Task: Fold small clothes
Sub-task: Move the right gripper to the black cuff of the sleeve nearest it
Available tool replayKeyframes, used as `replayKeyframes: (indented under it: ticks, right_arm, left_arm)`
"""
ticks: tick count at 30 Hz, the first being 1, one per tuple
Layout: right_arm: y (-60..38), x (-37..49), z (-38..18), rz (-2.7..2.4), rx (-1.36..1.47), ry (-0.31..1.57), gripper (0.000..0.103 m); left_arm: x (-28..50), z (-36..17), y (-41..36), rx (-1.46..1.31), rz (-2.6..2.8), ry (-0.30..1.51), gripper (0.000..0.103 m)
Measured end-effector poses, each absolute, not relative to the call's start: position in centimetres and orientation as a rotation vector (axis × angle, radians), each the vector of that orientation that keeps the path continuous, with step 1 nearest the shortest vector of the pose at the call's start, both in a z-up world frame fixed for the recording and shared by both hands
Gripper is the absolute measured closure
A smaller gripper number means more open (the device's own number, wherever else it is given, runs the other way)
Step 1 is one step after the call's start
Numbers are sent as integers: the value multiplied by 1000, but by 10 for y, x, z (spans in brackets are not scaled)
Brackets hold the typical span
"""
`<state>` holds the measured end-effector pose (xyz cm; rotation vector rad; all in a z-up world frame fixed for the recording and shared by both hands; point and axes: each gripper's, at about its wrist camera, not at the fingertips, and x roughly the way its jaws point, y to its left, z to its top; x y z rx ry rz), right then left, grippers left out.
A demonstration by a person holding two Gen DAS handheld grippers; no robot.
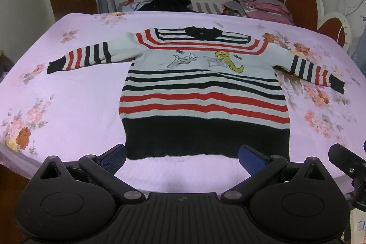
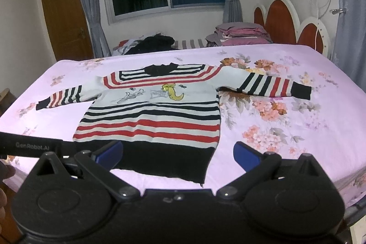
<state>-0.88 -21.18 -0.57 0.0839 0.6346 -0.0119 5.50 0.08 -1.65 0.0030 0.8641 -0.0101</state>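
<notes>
**Sweater flat on bed, both claws open and empty**

Sweater, striped in black, red and white, lies flat at the centre of the frame on the pink floral bed, sleeves spread to both sides and black hem toward the lower edge. Left claw sits at lower centre, fingers spread wide, holding nothing, just short of the hem. Right claw is likewise wide open and empty, over the hem's lower right corner.
</notes>
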Motion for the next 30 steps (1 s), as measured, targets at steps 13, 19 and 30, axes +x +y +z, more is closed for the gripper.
replayKeyframes:
  ticks: [13, 19, 30]
  right_arm:
    - [-217, 44, -19, -82, 107, 657, 0]
    - [-216, 79, -27, -124, 109, 660, 0]
    - [-231, 149, -39, -250, 158, 661, 0]
  left_arm:
    - [123, -31, 2, 15, -30, 897, 0]
    - [168, -38, 4, 26, -59, 906, 0]
    - [256, -45, 24, 50, -95, 901, 0]
